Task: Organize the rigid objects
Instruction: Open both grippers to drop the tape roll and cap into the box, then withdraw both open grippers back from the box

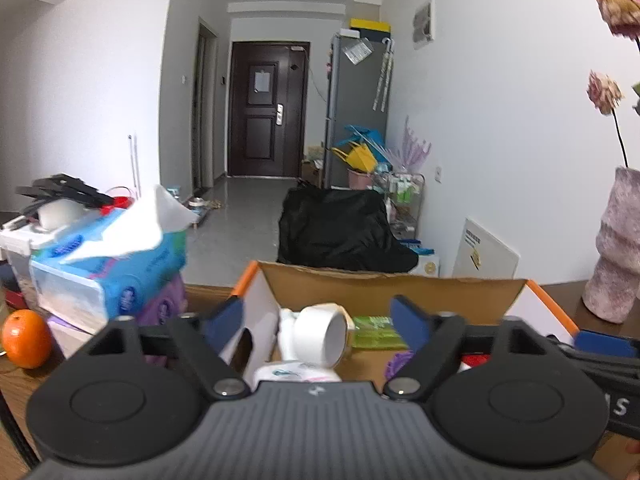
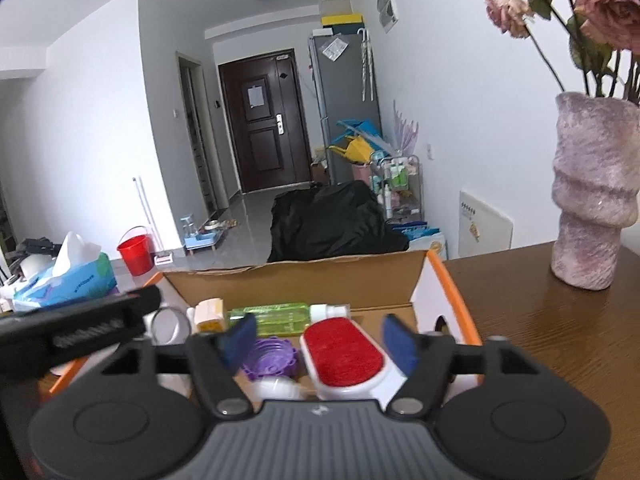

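Observation:
An open cardboard box [image 1: 360,284] with orange edges stands on the wooden table. In the left wrist view a white tape roll [image 1: 320,338] lies in it on its side, between the fingers of my left gripper [image 1: 316,322], which is open with its blue pads clear of the roll. A green bottle [image 1: 374,332] lies behind it. In the right wrist view my right gripper [image 2: 318,340] is open around a red-faced lint brush [image 2: 340,354] lying in the box [image 2: 320,276]. A purple lid [image 2: 272,358], the green bottle [image 2: 272,314] and a small yellowish box [image 2: 210,314] lie beside the brush.
A blue tissue pack [image 1: 108,264] on stacked boxes and an orange [image 1: 26,338] sit left of the cardboard box. A pink vase [image 2: 592,196] with flowers stands on the brown table [image 2: 560,320] at right. The left tool's black body [image 2: 80,332] crosses the right wrist view.

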Motion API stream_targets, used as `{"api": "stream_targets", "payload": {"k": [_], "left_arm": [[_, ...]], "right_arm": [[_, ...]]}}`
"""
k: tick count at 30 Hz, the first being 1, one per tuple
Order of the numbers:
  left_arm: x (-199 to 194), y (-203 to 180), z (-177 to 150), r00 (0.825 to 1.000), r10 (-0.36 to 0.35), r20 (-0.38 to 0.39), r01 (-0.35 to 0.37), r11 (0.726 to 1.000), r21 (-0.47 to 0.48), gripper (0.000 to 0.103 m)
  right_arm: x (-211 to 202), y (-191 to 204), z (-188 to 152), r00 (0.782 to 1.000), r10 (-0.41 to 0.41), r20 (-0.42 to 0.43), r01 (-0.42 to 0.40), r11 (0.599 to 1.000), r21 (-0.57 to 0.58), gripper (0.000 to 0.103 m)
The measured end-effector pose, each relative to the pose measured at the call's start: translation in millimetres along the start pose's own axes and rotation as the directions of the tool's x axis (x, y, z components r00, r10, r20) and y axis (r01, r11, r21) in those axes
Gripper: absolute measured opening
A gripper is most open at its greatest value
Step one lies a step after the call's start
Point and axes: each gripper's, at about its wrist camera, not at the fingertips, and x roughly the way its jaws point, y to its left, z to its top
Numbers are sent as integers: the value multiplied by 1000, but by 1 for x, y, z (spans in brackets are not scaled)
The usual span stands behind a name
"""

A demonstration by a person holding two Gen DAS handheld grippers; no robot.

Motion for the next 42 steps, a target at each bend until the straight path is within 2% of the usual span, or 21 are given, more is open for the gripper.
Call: {"api": "stream_targets", "payload": {"k": [1, 3, 13, 20, 29, 42], "left_arm": [[-1, 2, 1, 1000, 6, 2, -6, 1000, -3, 103], [-6, 7, 1, 1000, 12, 19, -12, 1000, -2, 103], [-7, 17, 3, 1000, 15, -21, -15, 1000, 6, 103], [-35, 14, 6, 1000, 9, -19, -9, 999, 31, 103], [-124, 4, 3, 1000, 21, 7, -21, 997, 74, 103], [-287, -10, -26, 1000, 19, -8, -18, 996, 91, 103]], "right_arm": [[-1, -1, 0, 1000, -6, 4, 6, 1000, -6, 91], [-4, -2, 1, 1000, -11, 17, 11, 1000, -3, 103], [-10, -12, 4, 1000, -9, 21, 9, 1000, 19, 103], [-37, -9, 7, 1000, 0, 30, 1, 1000, -14, 103], [-121, -16, 3, 999, -6, 32, 7, 1000, -25, 103], [-276, -22, -35, 999, -5, 33, 5, 1000, -23, 103]]}}
